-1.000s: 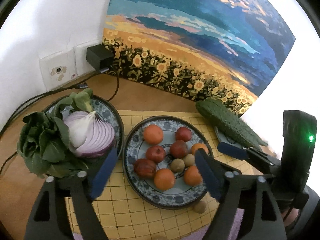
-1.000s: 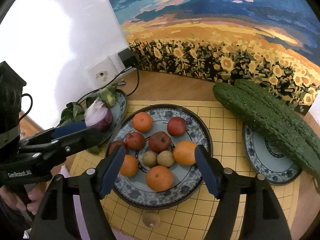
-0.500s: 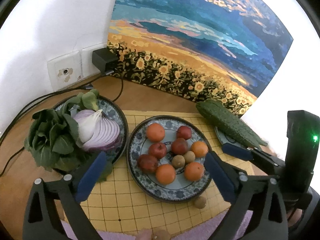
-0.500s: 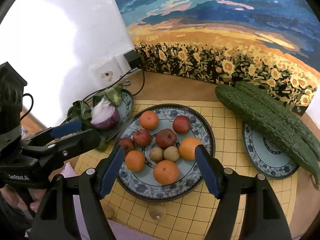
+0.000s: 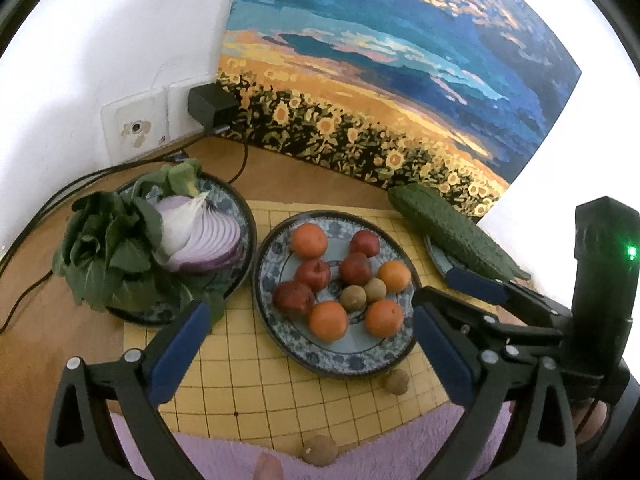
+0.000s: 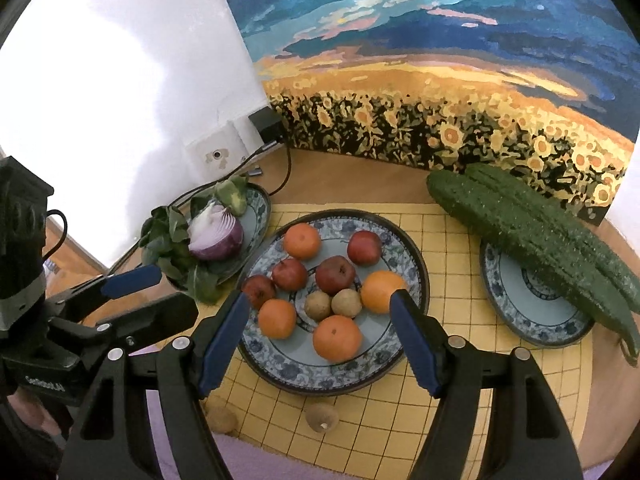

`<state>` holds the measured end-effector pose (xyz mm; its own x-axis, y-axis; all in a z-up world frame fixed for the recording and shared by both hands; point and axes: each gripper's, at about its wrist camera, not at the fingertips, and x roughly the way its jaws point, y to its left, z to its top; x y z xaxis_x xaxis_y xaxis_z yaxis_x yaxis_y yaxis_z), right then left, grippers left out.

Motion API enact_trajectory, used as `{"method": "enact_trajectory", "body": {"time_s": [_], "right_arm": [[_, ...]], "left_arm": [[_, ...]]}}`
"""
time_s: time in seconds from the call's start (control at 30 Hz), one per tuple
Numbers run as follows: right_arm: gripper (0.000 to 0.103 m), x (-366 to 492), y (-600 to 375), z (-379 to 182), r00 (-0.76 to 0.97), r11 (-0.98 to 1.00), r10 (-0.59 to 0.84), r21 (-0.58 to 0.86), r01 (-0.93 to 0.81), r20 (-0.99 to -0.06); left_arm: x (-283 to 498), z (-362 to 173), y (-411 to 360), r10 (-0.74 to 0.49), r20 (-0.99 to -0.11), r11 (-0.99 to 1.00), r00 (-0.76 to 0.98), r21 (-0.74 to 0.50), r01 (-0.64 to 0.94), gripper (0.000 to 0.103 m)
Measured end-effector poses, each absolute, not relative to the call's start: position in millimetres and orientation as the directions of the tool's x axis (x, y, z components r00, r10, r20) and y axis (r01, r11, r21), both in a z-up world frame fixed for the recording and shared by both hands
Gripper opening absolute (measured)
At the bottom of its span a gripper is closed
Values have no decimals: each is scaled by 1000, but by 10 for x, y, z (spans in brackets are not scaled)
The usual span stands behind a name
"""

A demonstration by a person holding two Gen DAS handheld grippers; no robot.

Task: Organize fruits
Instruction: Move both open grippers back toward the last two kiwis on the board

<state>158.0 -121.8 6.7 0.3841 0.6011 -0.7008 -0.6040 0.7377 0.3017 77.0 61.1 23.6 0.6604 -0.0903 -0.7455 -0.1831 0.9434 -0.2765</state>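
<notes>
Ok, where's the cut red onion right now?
The cut red onion lies on the left plate, against the leafy greens, left of the fruit plate.

In the right wrist view, the right gripper's blue pad (image 6: pixel 412 340) covers the lower right edge of 1 orange (image 6: pixel 380 290), and the cucumbers (image 6: pixel 540 236) hide the far rim of the small plate (image 6: pixel 532 316). In the left wrist view, at the bottom centre, a pale blurred shape (image 5: pixel 270 466) is cut off by the frame edge and cannot be identified.

Fruit plate (image 6: pixel 404 240): held four oranges (image 6: pixel 337 338), four red apples (image 6: pixel 335 275), two brown longans (image 6: pixel 346 303); two more longans (image 6: pixel 321 417) lay loose beside it.
</notes>
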Motion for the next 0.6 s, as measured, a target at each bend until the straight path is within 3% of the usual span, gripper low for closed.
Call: {"method": "enact_trajectory", "body": {"time_s": [0.6], "right_arm": [[74,1302,-1365,-344,304,749,552,301,-590,-776]], "left_arm": [[399,-130,601,-123,-774,914,621,-332,-232,103]]}}
